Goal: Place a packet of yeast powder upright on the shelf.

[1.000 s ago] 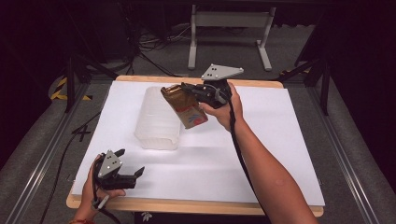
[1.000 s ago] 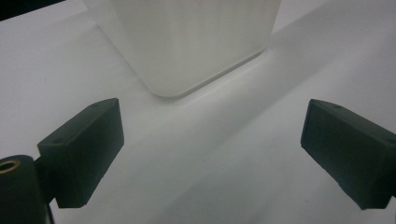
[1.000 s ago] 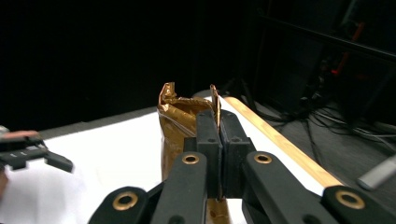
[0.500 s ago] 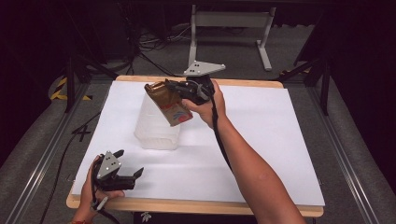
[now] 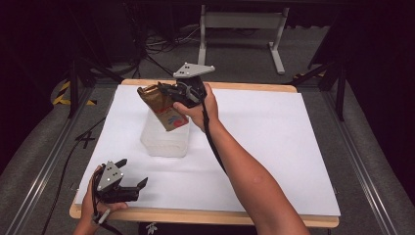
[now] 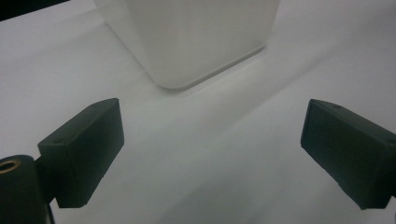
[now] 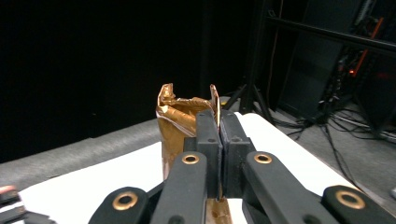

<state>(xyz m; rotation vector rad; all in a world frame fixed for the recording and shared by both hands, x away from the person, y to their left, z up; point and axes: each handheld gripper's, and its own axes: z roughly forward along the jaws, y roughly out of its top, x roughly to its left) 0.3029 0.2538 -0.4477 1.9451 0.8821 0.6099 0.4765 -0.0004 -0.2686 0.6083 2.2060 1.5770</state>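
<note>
leftmost: left gripper [image 5: 128, 188], jaws spread, empty, low near table [image 5: 274, 147] front edge, wrist resting. centre: clear tub [image 5: 164, 137], upright. above it: gold bag [image 5: 161, 105], tilted, open top crumpled, pinched at its edge by right gripper [image 5: 169, 93]. risk: thin edge grip, possible slip or spill outside tub. right forearm stretched forward, hand raised.

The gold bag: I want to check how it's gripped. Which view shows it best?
The right gripper view: the gold bag sits close up, its torn top edge pinched between the shut jaws of the right gripper. The high view shows the whole bag tilted above the translucent container, smaller.
</note>
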